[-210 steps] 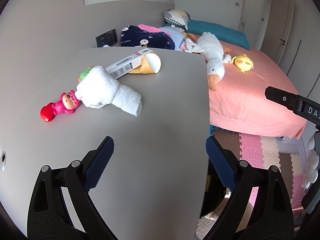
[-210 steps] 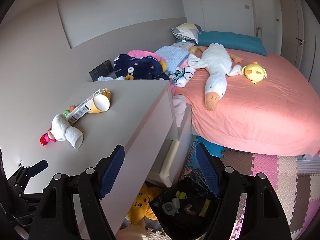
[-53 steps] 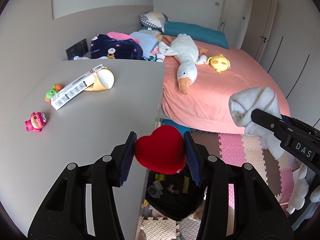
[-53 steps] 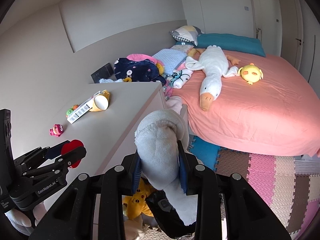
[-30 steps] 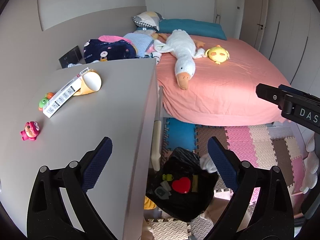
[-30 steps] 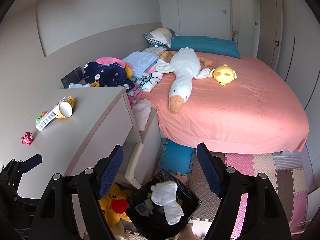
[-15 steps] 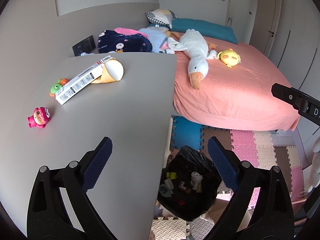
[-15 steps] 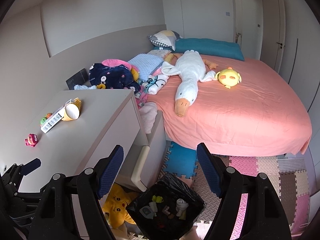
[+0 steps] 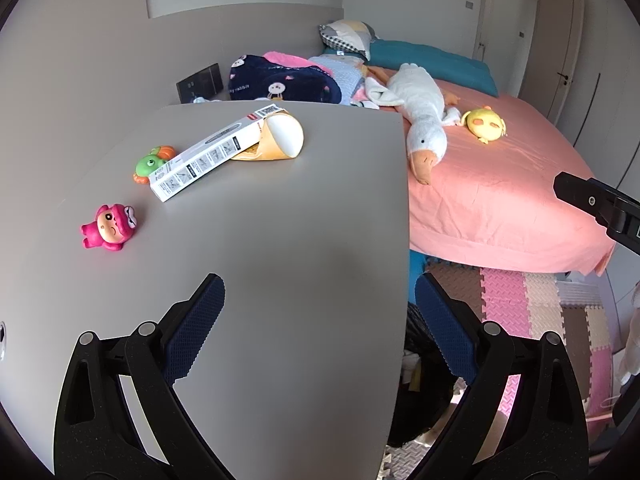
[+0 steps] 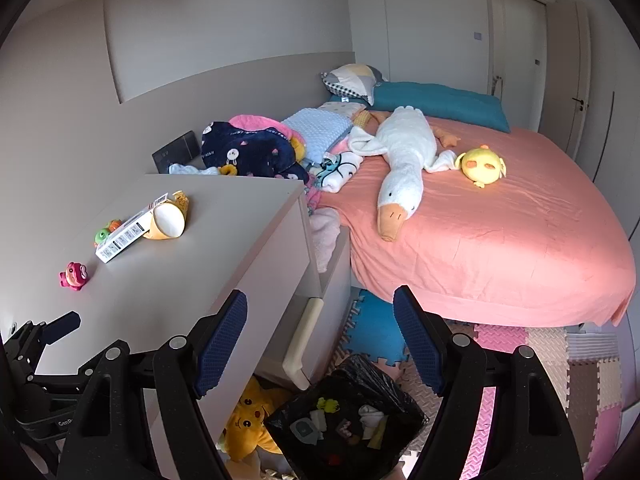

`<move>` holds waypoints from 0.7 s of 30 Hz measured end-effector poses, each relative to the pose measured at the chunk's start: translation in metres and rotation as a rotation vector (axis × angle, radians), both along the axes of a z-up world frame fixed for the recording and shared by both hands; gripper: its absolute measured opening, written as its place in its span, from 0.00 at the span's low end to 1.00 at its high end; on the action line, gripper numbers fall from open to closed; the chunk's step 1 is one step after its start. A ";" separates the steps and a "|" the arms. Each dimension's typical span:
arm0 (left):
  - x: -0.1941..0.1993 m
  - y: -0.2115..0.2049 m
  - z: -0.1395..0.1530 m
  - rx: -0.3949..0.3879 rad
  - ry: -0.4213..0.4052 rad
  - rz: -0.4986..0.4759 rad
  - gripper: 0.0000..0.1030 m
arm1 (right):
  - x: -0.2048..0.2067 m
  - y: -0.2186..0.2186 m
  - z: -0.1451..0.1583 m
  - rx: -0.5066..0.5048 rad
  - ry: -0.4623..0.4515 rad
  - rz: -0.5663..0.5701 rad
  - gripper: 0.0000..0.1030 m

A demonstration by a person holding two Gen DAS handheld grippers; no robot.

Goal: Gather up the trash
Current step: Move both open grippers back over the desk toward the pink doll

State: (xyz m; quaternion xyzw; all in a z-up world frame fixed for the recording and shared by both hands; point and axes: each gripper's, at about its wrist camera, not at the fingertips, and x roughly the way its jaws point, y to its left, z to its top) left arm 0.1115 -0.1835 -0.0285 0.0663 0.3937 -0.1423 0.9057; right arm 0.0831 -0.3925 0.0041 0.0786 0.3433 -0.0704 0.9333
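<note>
light: soft, even daylight, bright | shadows: faint dark patch on desk top [image 9: 280, 264] | glare: mild sheen on bedspread [image 10: 500, 240] | focus: sharp throughout | distortion: strong fisheye bending, black corners

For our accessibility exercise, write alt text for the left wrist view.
The open left gripper hovers empty over a grey desk holding a pink toy figure, a green toy, a white box and a tipped yellow cup; a pink bed lies beyond.
</note>
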 end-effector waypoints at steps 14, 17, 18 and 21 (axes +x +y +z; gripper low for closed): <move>0.020 0.050 -0.005 0.014 -0.004 0.081 0.90 | 0.031 0.044 -0.010 0.023 0.017 0.088 0.74; 0.025 0.062 -0.004 0.016 -0.007 0.099 0.90 | 0.039 0.055 -0.012 0.023 0.019 0.105 0.74; 0.027 0.066 -0.004 0.016 -0.008 0.105 0.90 | 0.042 0.059 -0.013 0.022 0.021 0.113 0.74; 0.033 0.079 -0.004 0.020 -0.011 0.125 0.90 | 0.052 0.070 -0.016 0.019 0.032 0.134 0.74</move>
